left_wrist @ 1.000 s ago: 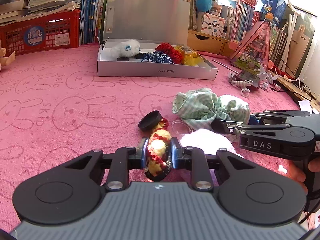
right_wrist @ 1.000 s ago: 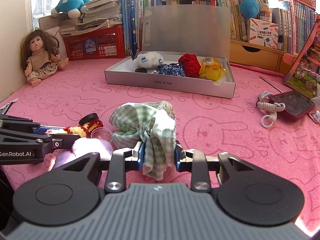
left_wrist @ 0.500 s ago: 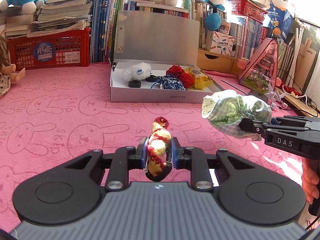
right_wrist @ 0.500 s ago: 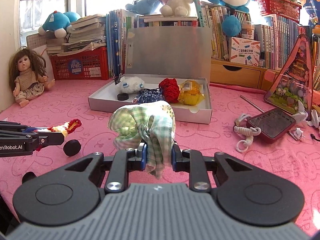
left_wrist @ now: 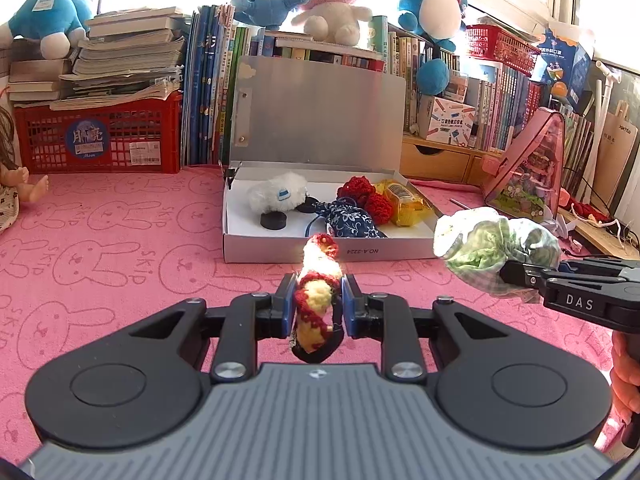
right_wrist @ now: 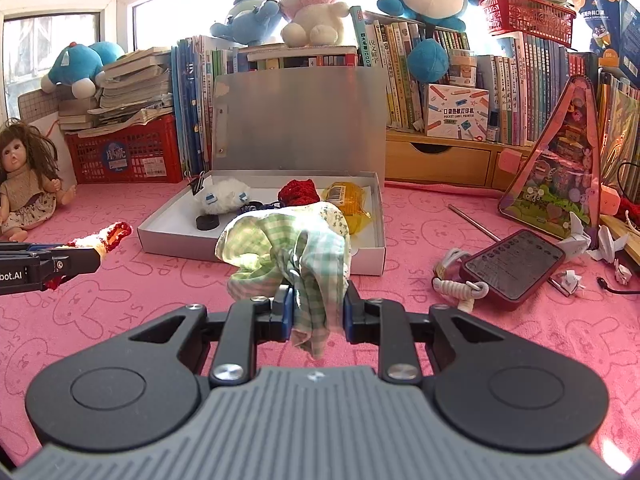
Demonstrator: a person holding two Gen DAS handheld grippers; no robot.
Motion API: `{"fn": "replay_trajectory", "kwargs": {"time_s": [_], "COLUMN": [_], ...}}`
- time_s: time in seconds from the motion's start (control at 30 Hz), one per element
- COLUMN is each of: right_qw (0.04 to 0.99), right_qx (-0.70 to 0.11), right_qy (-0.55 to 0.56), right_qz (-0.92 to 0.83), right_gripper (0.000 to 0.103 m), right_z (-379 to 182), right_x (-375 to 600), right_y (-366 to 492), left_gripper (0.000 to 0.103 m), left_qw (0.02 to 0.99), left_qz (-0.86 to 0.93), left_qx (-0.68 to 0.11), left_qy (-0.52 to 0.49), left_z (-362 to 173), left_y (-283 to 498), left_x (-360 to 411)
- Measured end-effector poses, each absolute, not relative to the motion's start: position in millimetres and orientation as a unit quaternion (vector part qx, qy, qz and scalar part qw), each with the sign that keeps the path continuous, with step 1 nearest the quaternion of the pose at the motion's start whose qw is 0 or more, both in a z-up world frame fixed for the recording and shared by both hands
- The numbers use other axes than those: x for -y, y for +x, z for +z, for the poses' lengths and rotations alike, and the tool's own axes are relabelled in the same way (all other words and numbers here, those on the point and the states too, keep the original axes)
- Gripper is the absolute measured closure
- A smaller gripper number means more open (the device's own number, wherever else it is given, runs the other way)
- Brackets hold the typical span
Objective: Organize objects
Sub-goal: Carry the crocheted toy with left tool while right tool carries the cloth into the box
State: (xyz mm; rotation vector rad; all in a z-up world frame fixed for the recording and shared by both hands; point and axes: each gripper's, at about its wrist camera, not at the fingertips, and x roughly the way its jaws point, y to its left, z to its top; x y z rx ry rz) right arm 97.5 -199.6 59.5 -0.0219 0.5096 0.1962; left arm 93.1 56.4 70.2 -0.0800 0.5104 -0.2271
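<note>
Pink rabbit-print cloth (left_wrist: 100, 248) covers the work surface, and the open white box (left_wrist: 304, 252) sits on it toward the back, lid raised against the books.

Already stowed in the box: a white fluffy toy (left_wrist: 276, 196), a black round disc (left_wrist: 274, 221), a blue patterned pouch (left_wrist: 350, 220), a red crocheted item (left_wrist: 366, 196) and a yellow wrapped packet (left_wrist: 404, 200).

In transit: the left gripper (left_wrist: 318, 304) is clamped on a red-and-yellow crocheted piece (left_wrist: 318, 280), carried clear of the cloth and aimed at the box front wall. The right gripper (right_wrist: 316, 306) is clamped on a bundle of green checked fabric (right_wrist: 288, 244), likewise lifted and short of the box (its folds hang below the pads).

Remaining, as judged from the layout: both carried items need placing inside the box; free floor shows mainly at the left and front. A red-cased phone (right_wrist: 514, 264) with a white cord (right_wrist: 456, 284) lies on the cloth to the right; whether these belong to the task cannot be told. The task appears past its midpoint.
</note>
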Motion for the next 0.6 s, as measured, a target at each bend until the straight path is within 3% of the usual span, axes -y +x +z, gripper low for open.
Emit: {"fn": "replay_trajectory", "kwargs": {"time_s": [0.6], "right_qw": [0.964], "right_qx": [-0.253], "right_qy": [0.002], "right_qz": [0.085], "right_gripper": [0.075], "right_z": [60.9], "right_x": [200.3], "right_y": [119.4], "left_gripper": [0.075], "left_qw": [0.959], "left_qz": [-0.090], "left_qx": [-0.267], "left_qy": [-0.041], "left_z": [70.9], "left_y": [133.7], "left_x": [-42.8]}}
